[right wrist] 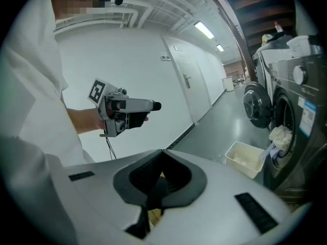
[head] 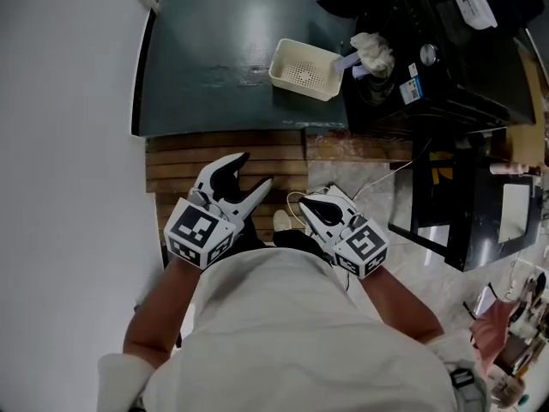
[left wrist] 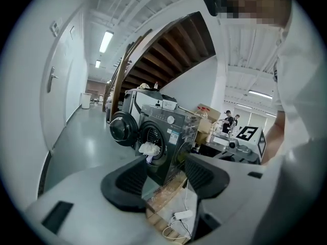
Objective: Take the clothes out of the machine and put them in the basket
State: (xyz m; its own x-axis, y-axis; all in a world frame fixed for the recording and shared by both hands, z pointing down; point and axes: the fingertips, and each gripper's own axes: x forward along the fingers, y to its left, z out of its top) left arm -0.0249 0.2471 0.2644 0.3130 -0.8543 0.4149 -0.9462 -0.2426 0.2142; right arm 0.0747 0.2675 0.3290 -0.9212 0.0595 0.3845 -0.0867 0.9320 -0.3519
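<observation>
A dark front-loading washing machine (head: 429, 54) (left wrist: 171, 137) (right wrist: 301, 116) stands ahead with its round door (left wrist: 122, 129) swung open. White clothes (head: 373, 51) (left wrist: 149, 148) (right wrist: 281, 137) hang out of the drum's mouth. A cream perforated basket (head: 304, 69) (right wrist: 247, 158) sits on the grey floor in front of the machine. My left gripper (head: 253, 172) (left wrist: 166, 180) (right wrist: 125, 111) is held close to my body, open, with nothing between its jaws. Beside it, my right gripper (head: 304, 206) (right wrist: 162, 154) is shut and empty. Both are well short of the machine.
Wooden planks (head: 223, 157) lie under the grippers. A white power strip with its cable (left wrist: 183, 216) is on the floor. A black frame (head: 446, 217) stands to the right. A white wall (head: 69, 144) runs along the left. People stand far behind the machine (left wrist: 228, 120).
</observation>
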